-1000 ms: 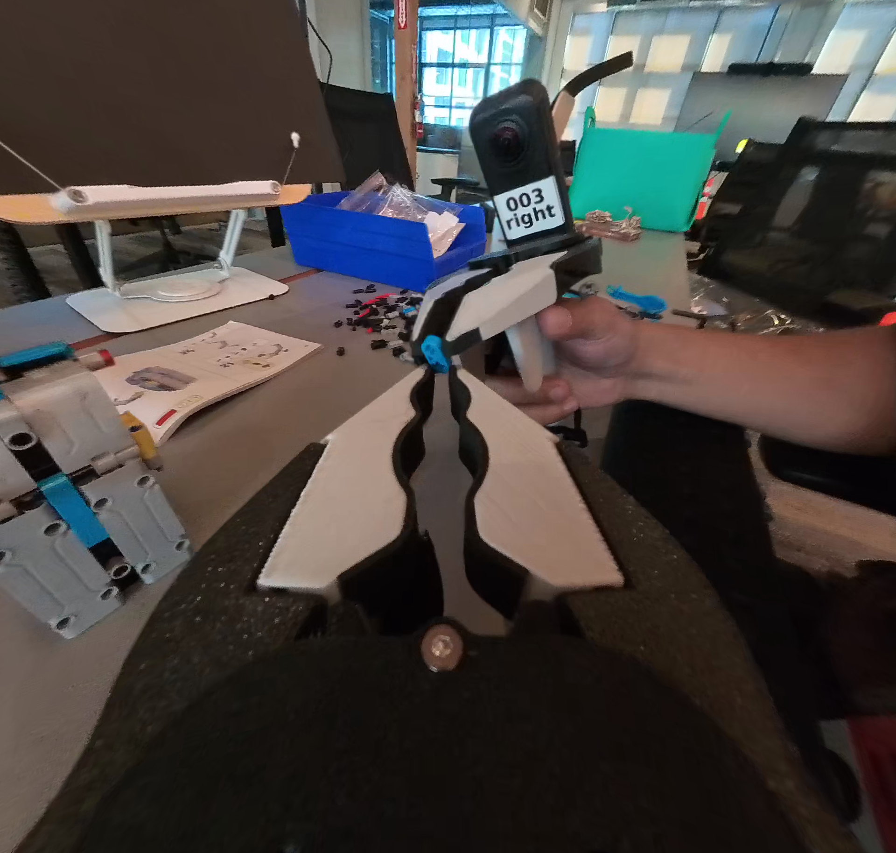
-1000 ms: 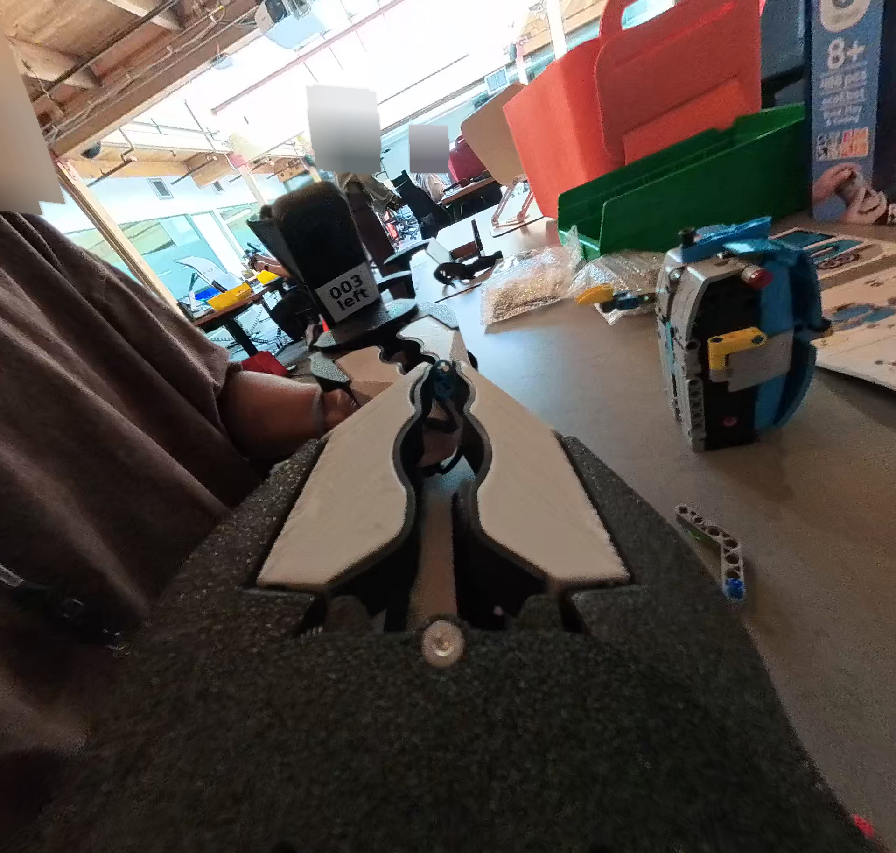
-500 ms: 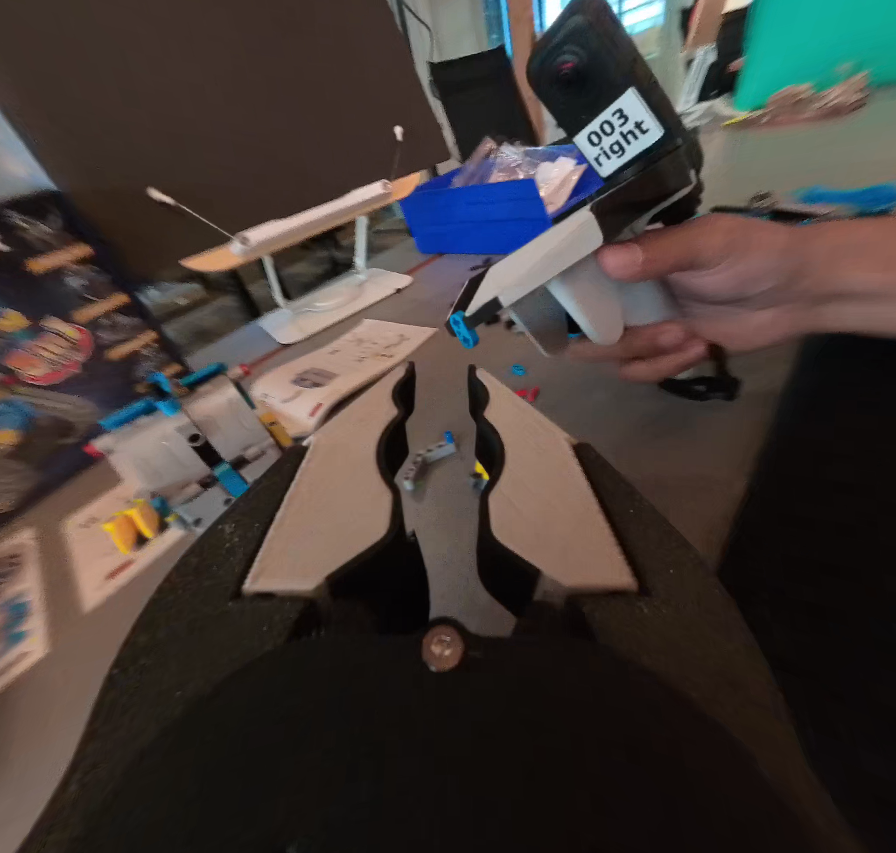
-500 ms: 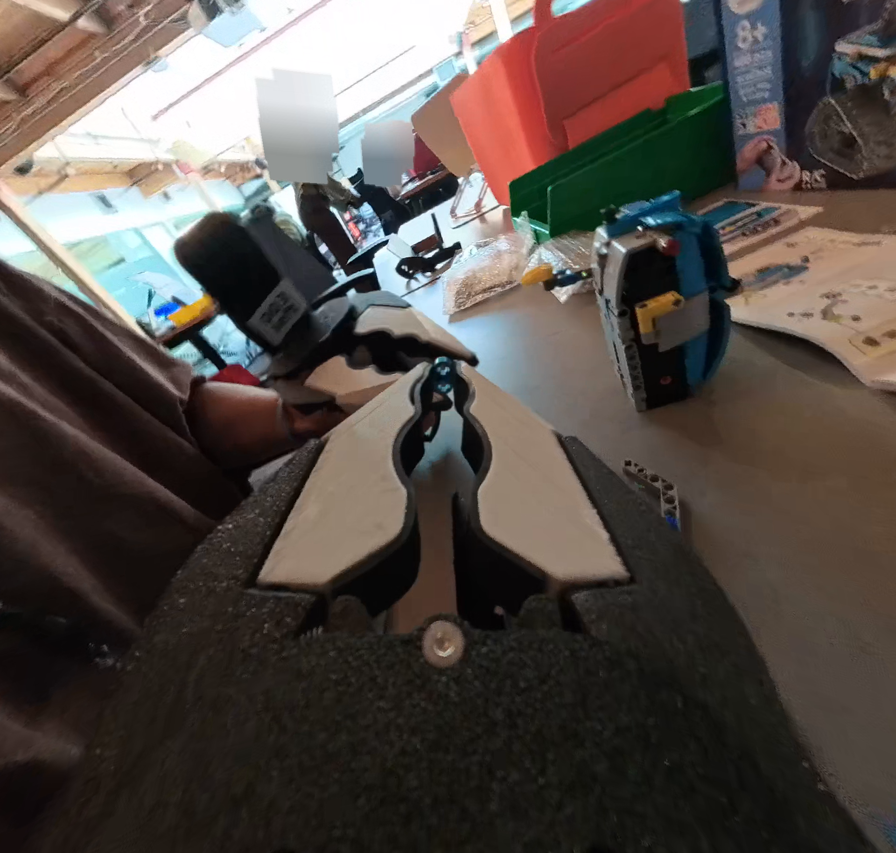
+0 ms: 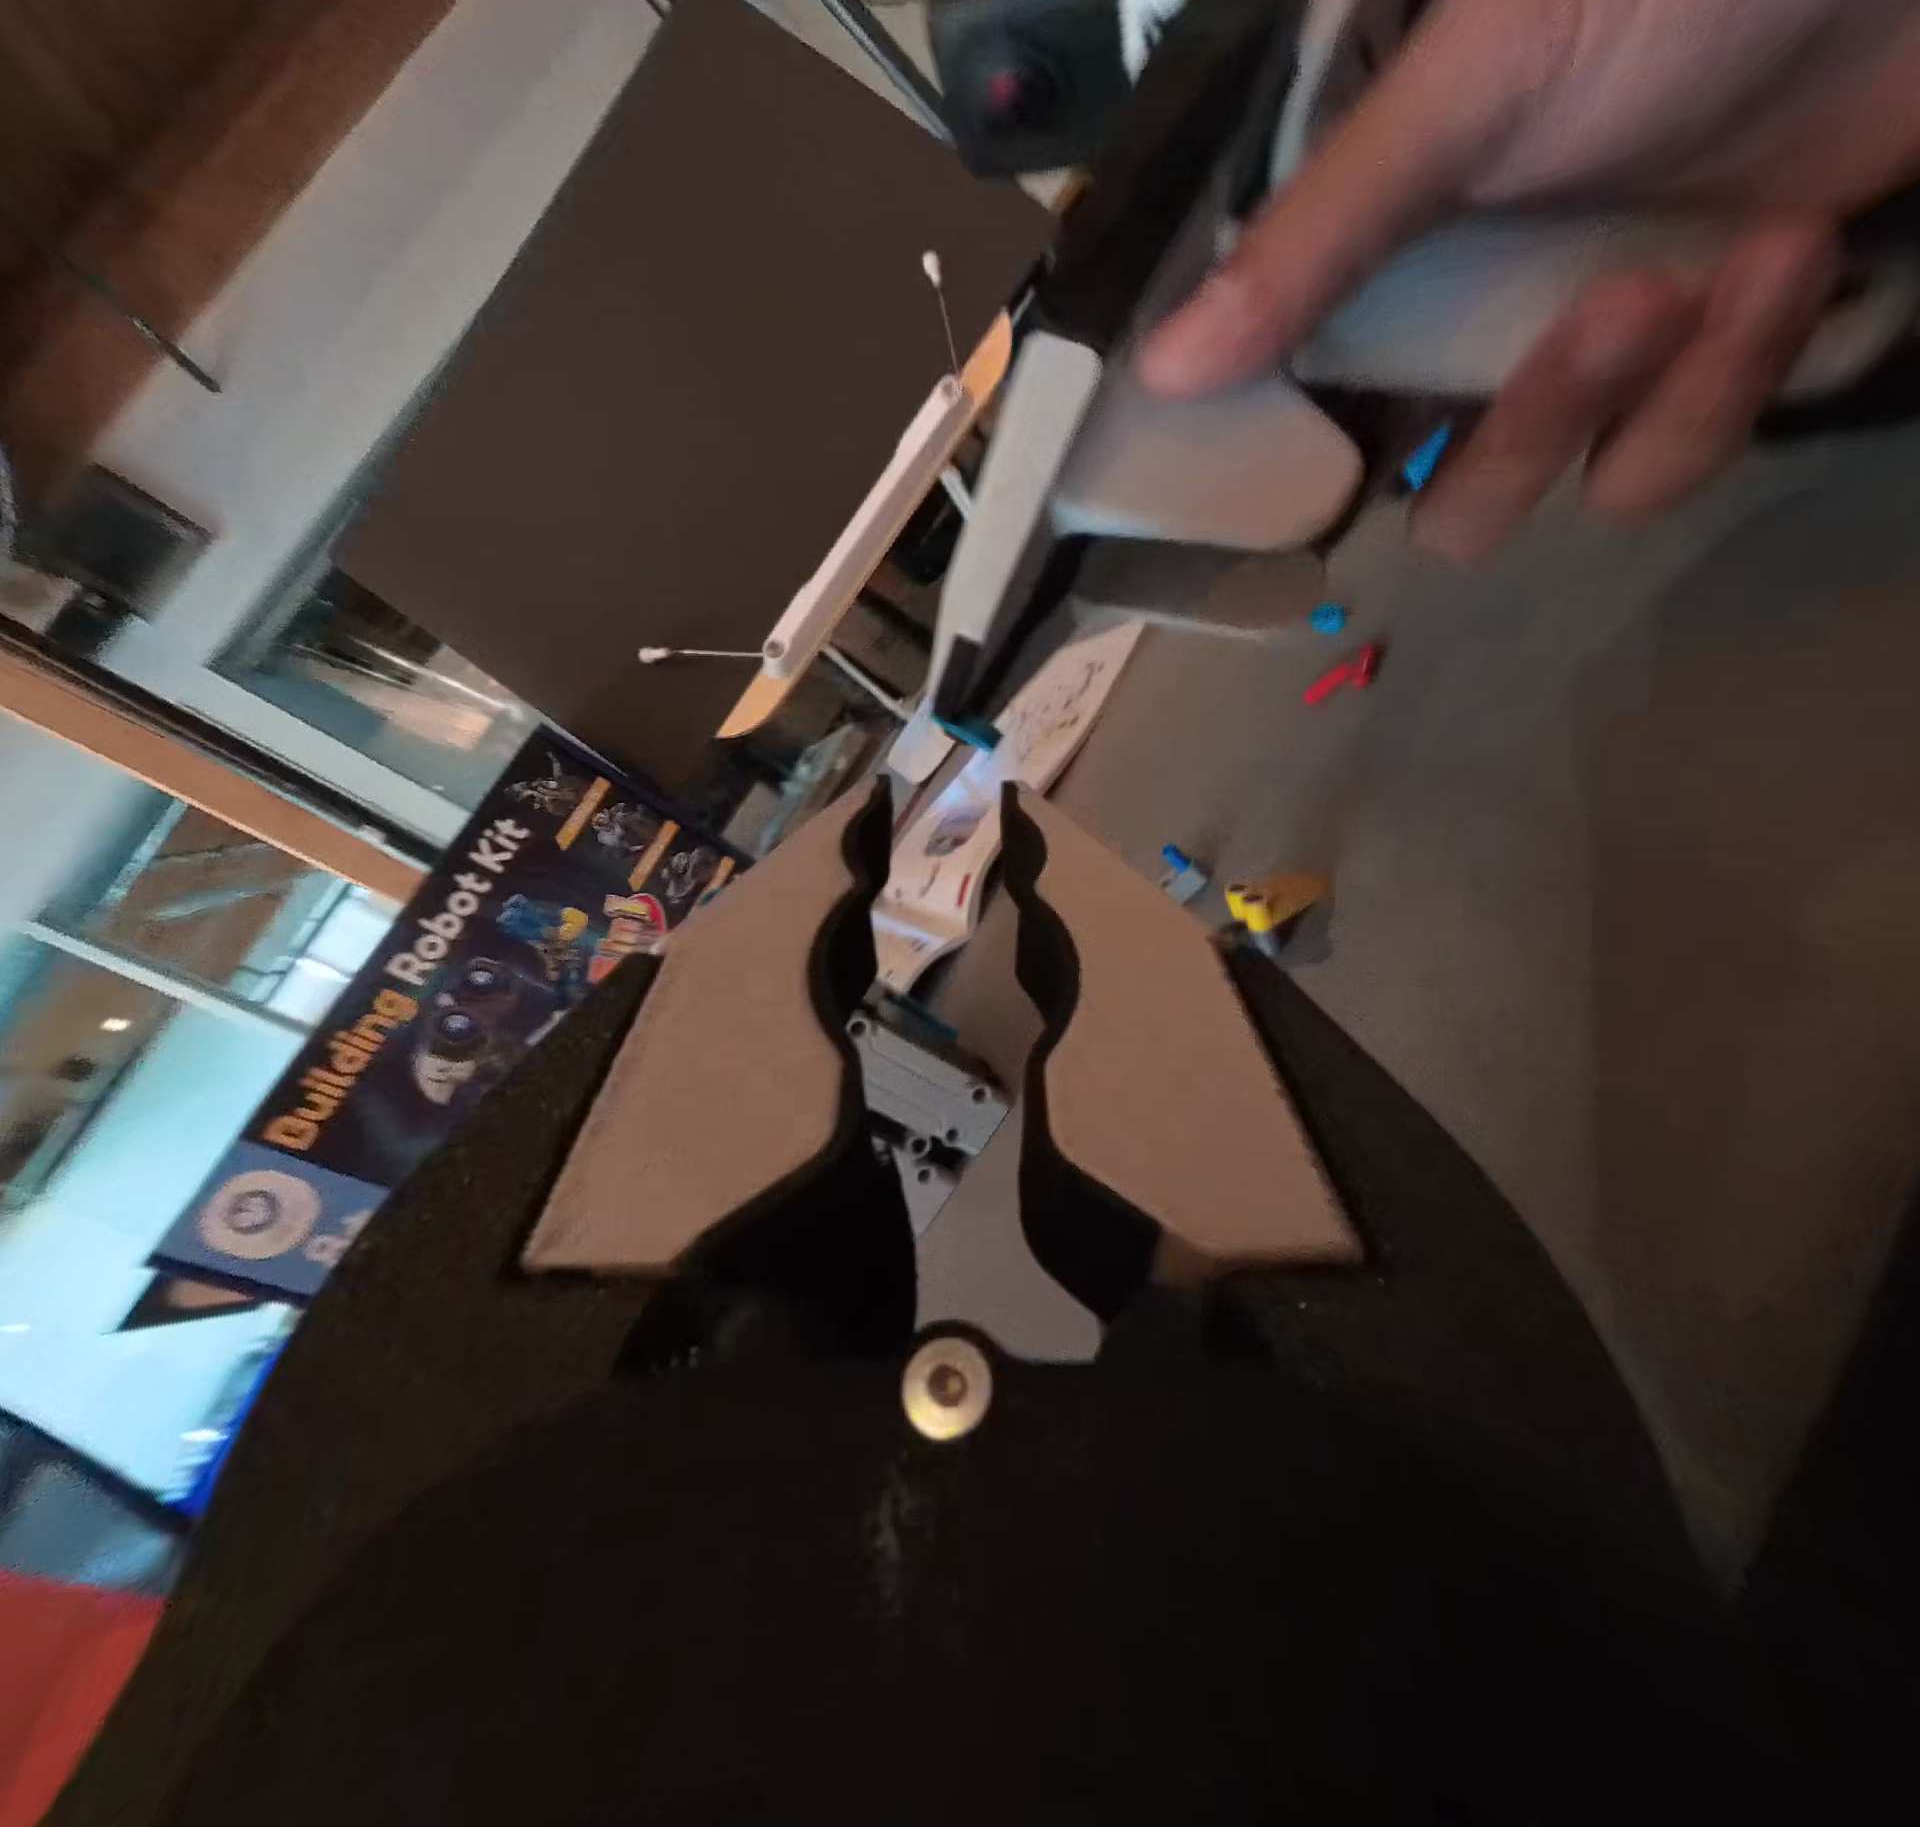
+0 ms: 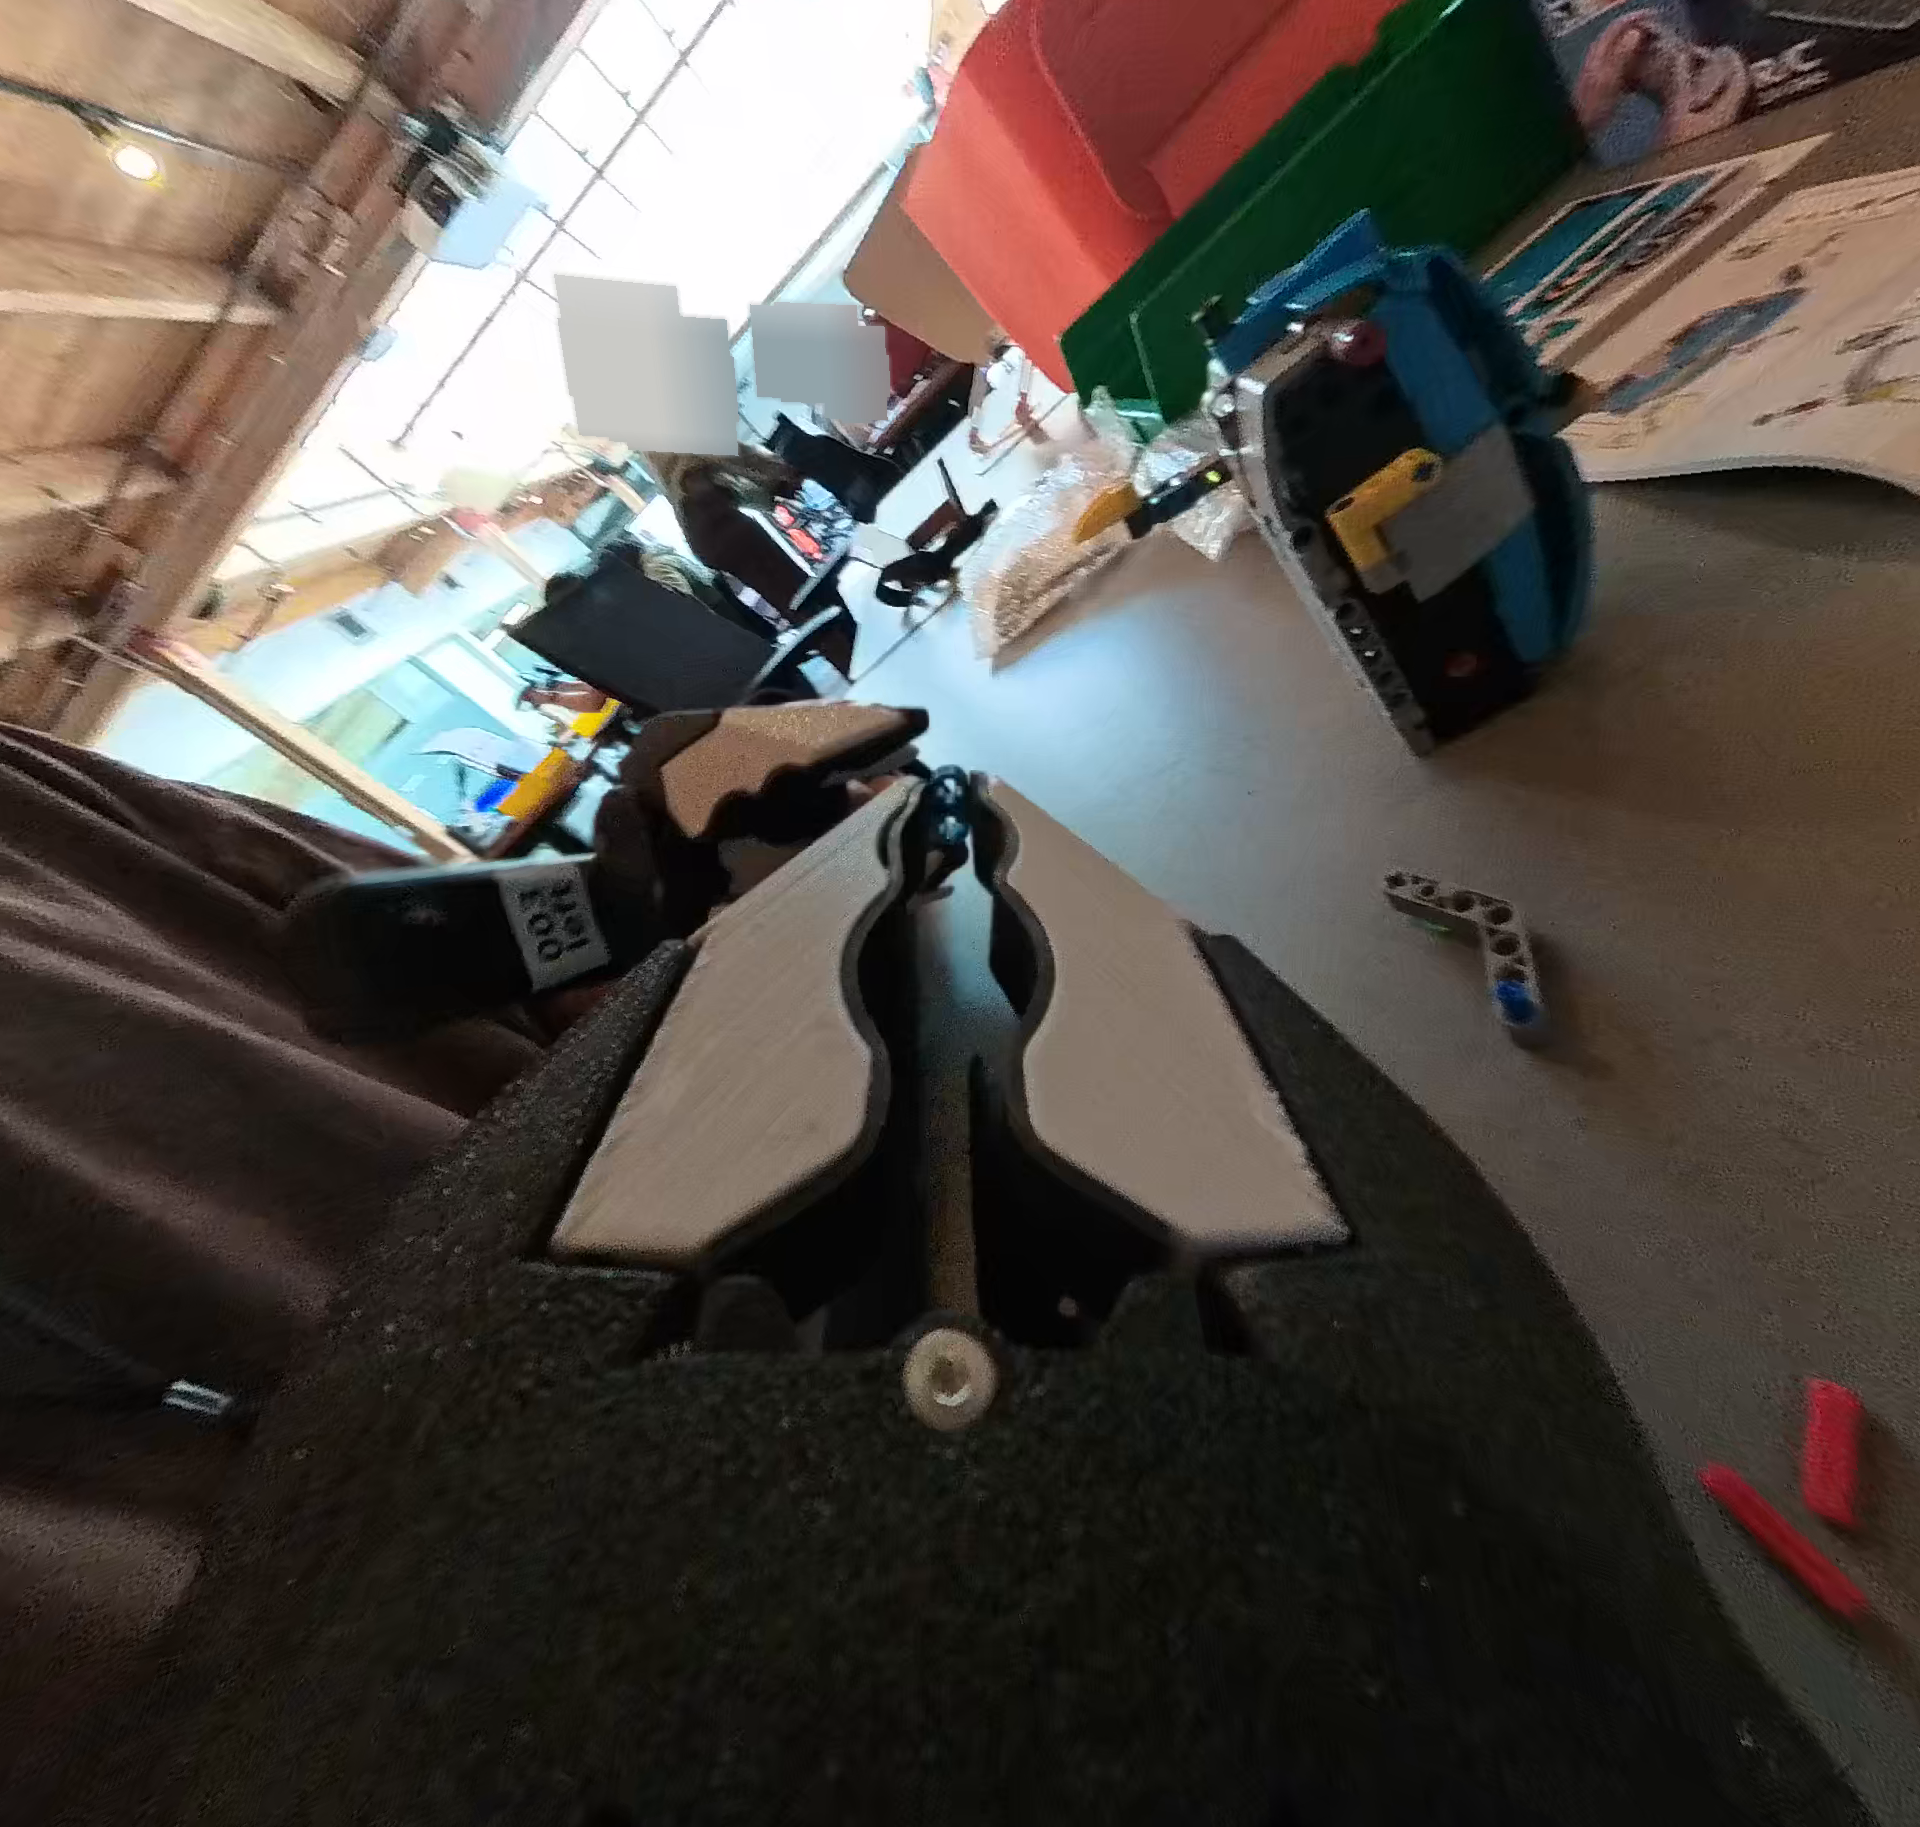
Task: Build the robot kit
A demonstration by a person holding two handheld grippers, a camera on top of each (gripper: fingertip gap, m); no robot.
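The right hand-held gripper (image 6: 951, 809) pinches a small blue connector piece (image 6: 948, 813) at its very tips above the grey worktop (image 6: 1714, 946), so a tilt could drop it, while the left hand-held gripper (image 5: 940, 801) stands narrowly parted, empty.

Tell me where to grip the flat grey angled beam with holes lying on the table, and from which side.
Probably grip the grey angled beam across the narrow width of its longer arm, coming from above. It lies flat on the table, so only its thin edges offer opposing faces. Avoid the short arm's end, where a blue pin sits.
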